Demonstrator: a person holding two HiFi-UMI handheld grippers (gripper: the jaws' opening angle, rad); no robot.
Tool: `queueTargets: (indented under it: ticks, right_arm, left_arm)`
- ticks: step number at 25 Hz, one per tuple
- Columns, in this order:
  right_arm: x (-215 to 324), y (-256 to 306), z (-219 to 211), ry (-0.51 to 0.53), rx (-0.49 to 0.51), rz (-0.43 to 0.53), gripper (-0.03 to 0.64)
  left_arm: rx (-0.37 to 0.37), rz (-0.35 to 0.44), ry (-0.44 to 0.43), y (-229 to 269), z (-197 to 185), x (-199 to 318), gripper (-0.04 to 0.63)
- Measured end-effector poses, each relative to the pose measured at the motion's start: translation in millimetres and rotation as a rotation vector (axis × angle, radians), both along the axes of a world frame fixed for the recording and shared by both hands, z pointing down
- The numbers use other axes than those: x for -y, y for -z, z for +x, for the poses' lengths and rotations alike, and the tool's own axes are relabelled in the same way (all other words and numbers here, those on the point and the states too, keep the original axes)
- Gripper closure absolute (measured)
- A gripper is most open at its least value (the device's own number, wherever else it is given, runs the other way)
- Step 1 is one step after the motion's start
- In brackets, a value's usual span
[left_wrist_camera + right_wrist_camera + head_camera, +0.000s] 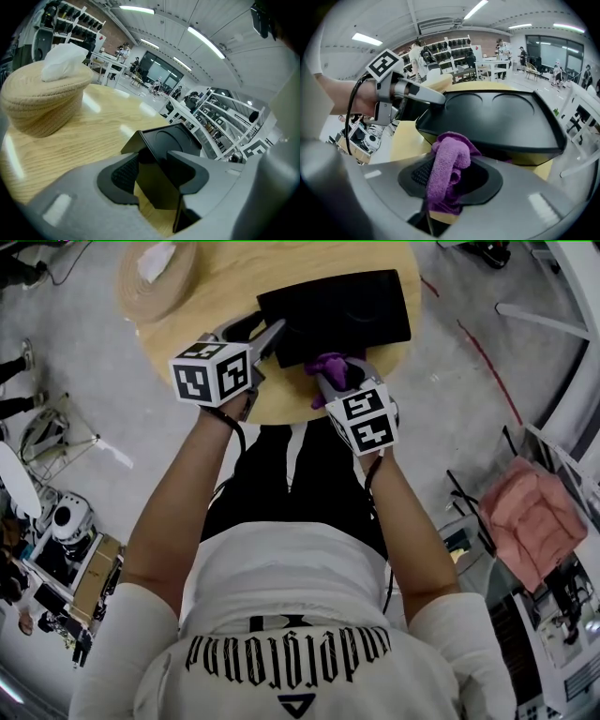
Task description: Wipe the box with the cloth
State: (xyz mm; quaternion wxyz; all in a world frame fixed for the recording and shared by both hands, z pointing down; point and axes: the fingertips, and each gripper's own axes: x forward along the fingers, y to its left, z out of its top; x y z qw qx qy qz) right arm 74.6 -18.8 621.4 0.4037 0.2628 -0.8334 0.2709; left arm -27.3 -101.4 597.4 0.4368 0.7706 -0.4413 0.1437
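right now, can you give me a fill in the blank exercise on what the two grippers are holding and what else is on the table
1. The right gripper is shut on a cloth whose colour is ____.
2. The left gripper is shut on a corner of the box, which is ____ in colour.
3. The woven basket on the table holds a ____ tissue.

Missing words: purple; black; white
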Motion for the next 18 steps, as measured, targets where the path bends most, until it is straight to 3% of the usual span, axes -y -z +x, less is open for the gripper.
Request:
queueTargets:
  ticks: [5, 8, 14, 18]
  right_arm:
    - [-24, 8, -46, 0.103, 0.054, -0.042, 0.48]
    - [-26, 11, -46, 0.12, 0.067, -0.057, 0.479]
    - [10, 15, 25, 0.032, 0.023, -0.038, 0.479]
    - [39, 8, 88, -0.033, -0.065, -0.013, 0.477]
  left_arm:
    - [0.01, 0.004, 0.0, 4, 0, -1, 0.394]
    - [0.013, 0.004, -0.002, 3, 0, -2, 0.394]
    - [0.022, -0.004, -0.016, 1, 0, 0, 0.393]
    - [0.033, -0.006, -0.022, 2, -1, 1, 0.393]
